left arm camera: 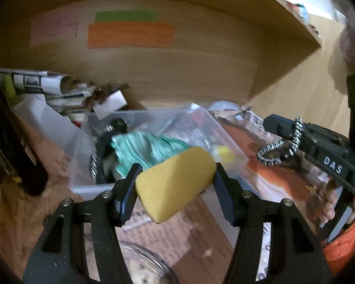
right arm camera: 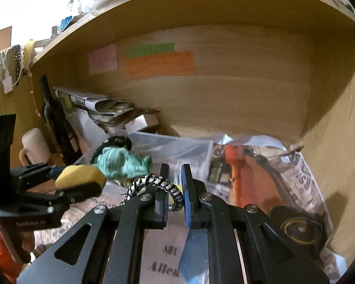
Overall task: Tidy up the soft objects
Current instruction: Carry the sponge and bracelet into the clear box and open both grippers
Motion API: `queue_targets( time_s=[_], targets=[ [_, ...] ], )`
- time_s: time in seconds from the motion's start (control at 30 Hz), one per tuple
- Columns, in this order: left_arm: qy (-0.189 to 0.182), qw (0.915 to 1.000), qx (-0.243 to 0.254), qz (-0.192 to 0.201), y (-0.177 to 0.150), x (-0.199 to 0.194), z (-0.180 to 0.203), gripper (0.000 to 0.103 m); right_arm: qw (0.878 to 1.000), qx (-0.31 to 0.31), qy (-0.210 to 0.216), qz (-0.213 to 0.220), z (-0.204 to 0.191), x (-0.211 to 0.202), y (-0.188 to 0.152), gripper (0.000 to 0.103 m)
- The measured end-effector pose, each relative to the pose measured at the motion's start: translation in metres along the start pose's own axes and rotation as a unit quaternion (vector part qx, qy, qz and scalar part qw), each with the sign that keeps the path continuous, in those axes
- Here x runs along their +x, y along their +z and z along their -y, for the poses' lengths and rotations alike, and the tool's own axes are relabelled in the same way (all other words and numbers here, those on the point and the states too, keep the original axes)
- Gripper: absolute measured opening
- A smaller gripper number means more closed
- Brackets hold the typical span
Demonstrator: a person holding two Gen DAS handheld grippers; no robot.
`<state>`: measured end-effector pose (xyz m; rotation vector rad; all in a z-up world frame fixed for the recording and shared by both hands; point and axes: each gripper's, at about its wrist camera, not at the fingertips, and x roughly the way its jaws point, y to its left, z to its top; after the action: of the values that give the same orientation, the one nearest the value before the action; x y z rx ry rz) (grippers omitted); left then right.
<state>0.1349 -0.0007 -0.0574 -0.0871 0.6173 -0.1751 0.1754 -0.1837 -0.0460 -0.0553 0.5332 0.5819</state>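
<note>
My left gripper (left arm camera: pixel 175 184) is shut on a yellow sponge (left arm camera: pixel 175 182) and holds it just in front of a clear plastic bin (left arm camera: pixel 224 139). A teal knitted cloth (left arm camera: pixel 144 149) lies in the bin. My right gripper (right arm camera: pixel 175 189) is shut on a black-and-white braided cord loop (right arm camera: pixel 153 183) that hangs over its left finger. In the right wrist view the left gripper (right arm camera: pixel 82 184) with the sponge (right arm camera: pixel 79 174) is at the left, beside the teal cloth (right arm camera: pixel 123 161) and the bin (right arm camera: pixel 177 146). In the left wrist view the right gripper (left arm camera: pixel 279 127) is at the right with the cord (left arm camera: pixel 281 144).
This is a wooden shelf alcove with coloured notes (left arm camera: pixel 130 34) on its back wall. Rolled newspapers (left arm camera: pixel 47 85) and a dark bottle (left arm camera: pixel 9 142) stand at the left. Newspaper sheets (right arm camera: pixel 272 165) cover the shelf floor. A white mug (right arm camera: pixel 34 144) is at the far left.
</note>
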Motion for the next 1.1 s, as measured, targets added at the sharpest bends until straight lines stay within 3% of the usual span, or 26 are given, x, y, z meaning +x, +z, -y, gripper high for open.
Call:
queue_targets(
  time_s=[0.2,0.47,0.67,0.77,0.83,0.9,1.1],
  targets=[
    [0.018,0.9998,-0.004,-0.007,0.016,0.018,-0.019,0.06,1.0,-0.005,-0.003,-0.013,-0.003,0.031,0.01,0.009],
    [0.034,0.9989,-0.019,-0.025,0.019,0.053,-0.037,0.06,0.997,-0.025,-0.022,-0.063,-0.007,0.092,0.012,0.009],
    [0.047,0.9981,-0.02,-0.035,0.018,0.071,-0.046,0.06,0.993,-0.059,-0.041,-0.093,-0.015,0.114,0.004,0.01],
    [0.055,0.9976,-0.011,-0.041,0.015,0.078,-0.046,0.06,0.991,-0.07,-0.041,-0.105,-0.017,0.115,-0.001,0.028],
    [0.059,0.997,-0.006,-0.049,0.012,0.082,-0.046,0.062,0.99,-0.085,-0.053,-0.099,-0.021,0.111,-0.006,0.056],
    [0.059,0.9967,-0.005,-0.056,0.009,0.085,-0.047,0.063,0.988,-0.109,-0.071,-0.09,-0.026,0.105,-0.009,0.064],
    [0.054,0.9966,-0.01,-0.061,0.005,0.081,-0.047,0.073,0.984,-0.132,-0.078,-0.086,-0.029,0.09,-0.015,0.072]
  ],
)
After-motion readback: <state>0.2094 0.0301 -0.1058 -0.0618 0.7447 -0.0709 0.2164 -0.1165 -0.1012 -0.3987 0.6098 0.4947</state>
